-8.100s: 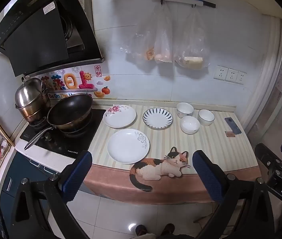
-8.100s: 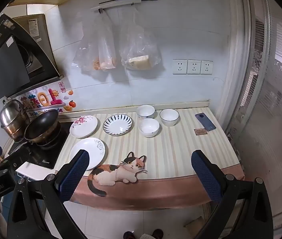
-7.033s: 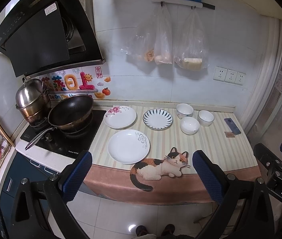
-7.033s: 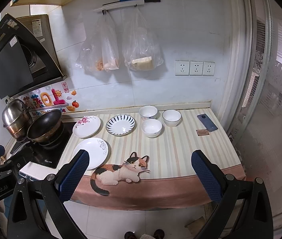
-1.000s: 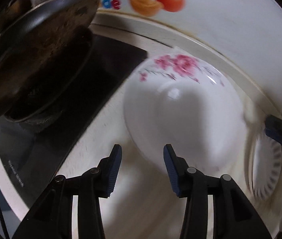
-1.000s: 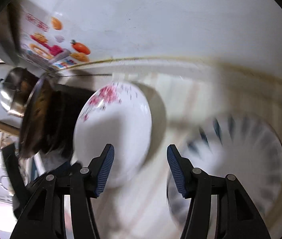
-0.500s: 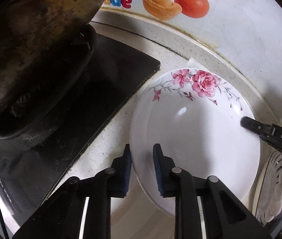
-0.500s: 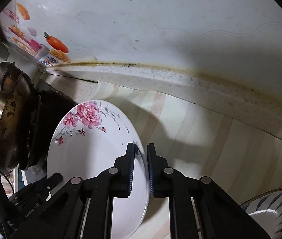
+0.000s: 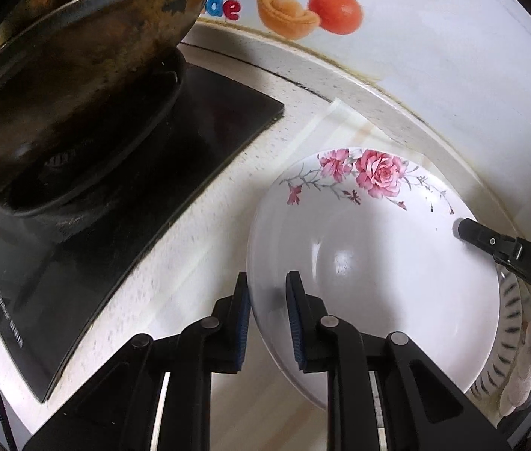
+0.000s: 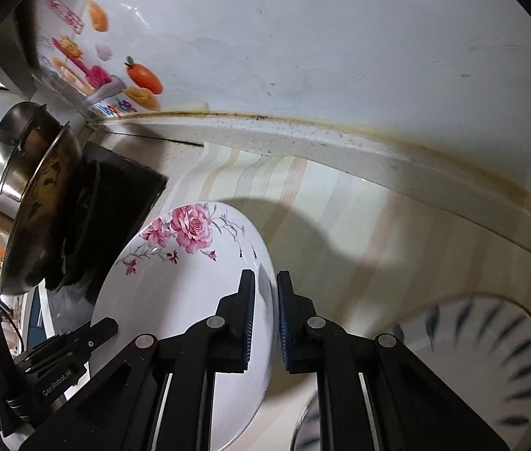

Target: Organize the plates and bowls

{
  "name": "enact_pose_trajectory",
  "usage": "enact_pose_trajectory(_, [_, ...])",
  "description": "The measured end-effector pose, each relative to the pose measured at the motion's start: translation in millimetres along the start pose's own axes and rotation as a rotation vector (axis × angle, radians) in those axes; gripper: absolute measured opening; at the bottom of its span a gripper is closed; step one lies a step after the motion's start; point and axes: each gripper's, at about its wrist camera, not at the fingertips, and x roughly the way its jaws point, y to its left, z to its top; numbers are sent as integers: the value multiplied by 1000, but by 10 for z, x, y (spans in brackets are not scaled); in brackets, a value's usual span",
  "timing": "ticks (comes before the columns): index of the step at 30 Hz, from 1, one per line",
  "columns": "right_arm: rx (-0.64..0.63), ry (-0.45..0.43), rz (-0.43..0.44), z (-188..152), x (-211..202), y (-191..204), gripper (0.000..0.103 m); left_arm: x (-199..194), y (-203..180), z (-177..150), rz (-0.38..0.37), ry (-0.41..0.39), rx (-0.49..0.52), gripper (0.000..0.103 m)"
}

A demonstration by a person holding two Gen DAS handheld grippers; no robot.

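A white plate with pink roses (image 9: 378,282) lies between both grippers. My left gripper (image 9: 267,314) is shut on its near left rim, one pad under the rim and one on top. My right gripper (image 10: 265,312) is shut on the opposite rim of the same rose plate (image 10: 175,300). Each gripper shows in the other's view: the right gripper (image 9: 464,229) at the plate's far right edge, the left gripper (image 10: 102,329) at its lower left. A blue-striped plate (image 10: 491,357) lies on the striped counter to the right, and the rose plate overlaps the blue-striped plate (image 9: 509,319) in the left wrist view.
A dark wok (image 9: 70,56) sits on the black cooktop (image 9: 134,195) just left of the plate, with a steel pot (image 10: 14,146) behind it. The tiled wall (image 10: 340,56) with fruit stickers (image 9: 337,9) runs close behind the counter.
Both grippers stood open beside the rose plate a second ago and have closed on its opposite rims. The blue-striped plate now looks blurred while the rose plate stays sharp.
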Motion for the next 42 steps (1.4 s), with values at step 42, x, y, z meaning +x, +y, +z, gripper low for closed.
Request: enact_pose_trajectory(42, [411,-136,-187,-3544,-2461,-1089,13,-856,-1274,-2160,-150,217,542,16])
